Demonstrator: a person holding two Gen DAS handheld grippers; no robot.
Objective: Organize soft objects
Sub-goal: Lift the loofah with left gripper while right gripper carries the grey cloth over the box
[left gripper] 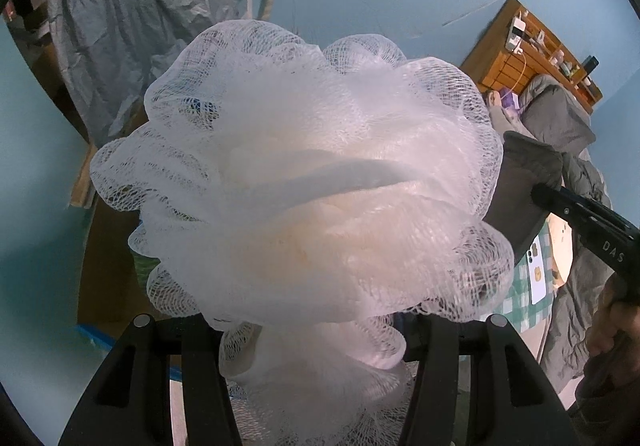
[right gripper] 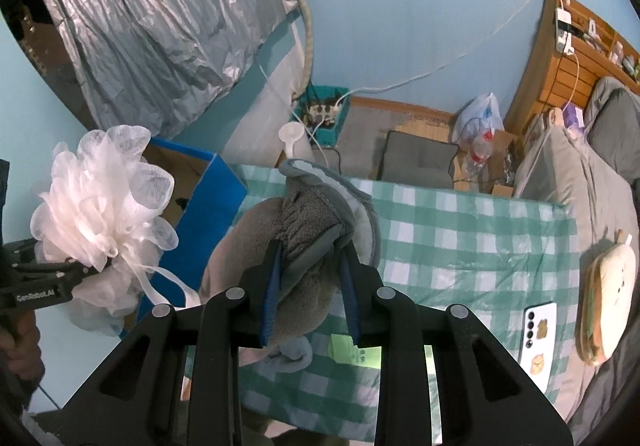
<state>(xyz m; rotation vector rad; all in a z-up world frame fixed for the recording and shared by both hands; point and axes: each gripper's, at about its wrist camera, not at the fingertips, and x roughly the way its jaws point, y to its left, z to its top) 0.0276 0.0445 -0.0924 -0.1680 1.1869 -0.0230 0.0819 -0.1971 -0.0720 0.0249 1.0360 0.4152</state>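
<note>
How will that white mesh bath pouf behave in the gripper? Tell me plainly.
The white mesh bath pouf is probably very light: its airy netting billows well past the left gripper without sagging much. It likely squashes easily, since the jaws pinch only a small bunch of mesh. Its ribbon loop dangles loose, so it may swing or snag.

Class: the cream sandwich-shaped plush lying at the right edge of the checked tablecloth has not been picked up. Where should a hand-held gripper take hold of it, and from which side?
Grip the sandwich-shaped plush across its stacked layers, coming from above: it lies flat, its soft edge exposed.
</note>
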